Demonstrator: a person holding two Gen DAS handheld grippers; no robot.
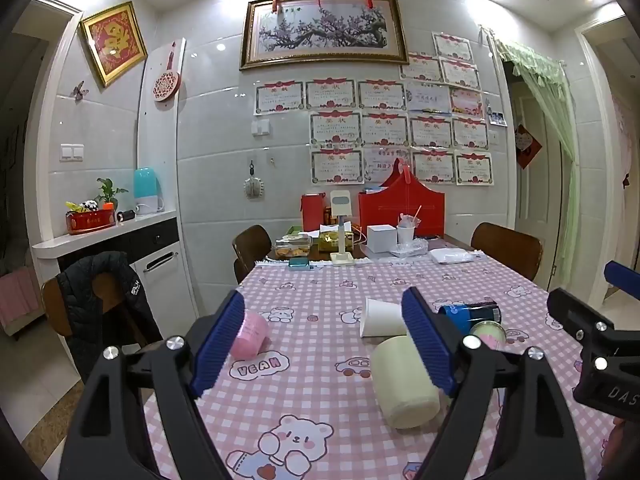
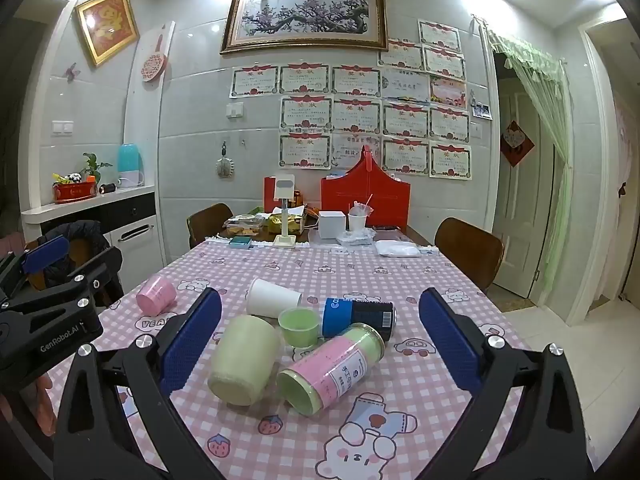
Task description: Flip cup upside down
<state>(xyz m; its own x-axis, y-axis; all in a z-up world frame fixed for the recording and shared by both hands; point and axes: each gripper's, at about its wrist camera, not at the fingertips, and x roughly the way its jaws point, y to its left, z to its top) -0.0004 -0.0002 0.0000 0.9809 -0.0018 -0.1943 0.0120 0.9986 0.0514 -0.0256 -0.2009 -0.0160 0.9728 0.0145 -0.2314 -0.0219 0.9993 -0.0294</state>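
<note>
Several cups lie on their sides on the pink checked tablecloth (image 2: 400, 280). A cream cup (image 2: 244, 360) lies nearest, also in the left wrist view (image 1: 404, 384). A white paper cup (image 2: 272, 298), also in the left wrist view (image 1: 382, 317), lies behind it. A pink cup (image 2: 157, 294) lies at the left, also in the left wrist view (image 1: 250, 334). A small green cup (image 2: 299, 326) stands upright. A pink-green jar (image 2: 332, 366) and a blue-black can (image 2: 358, 318) lie beside it. My left gripper (image 1: 324, 344) and right gripper (image 2: 320, 348) are open and empty, above the table's near edge.
The table's far end holds a red box (image 2: 366, 200), a white box (image 2: 331, 224), a phone stand (image 2: 285, 216), food containers and a cup with straws. Brown chairs (image 2: 468, 252) stand at both sides. A jacket-draped chair (image 1: 100, 292) is at left.
</note>
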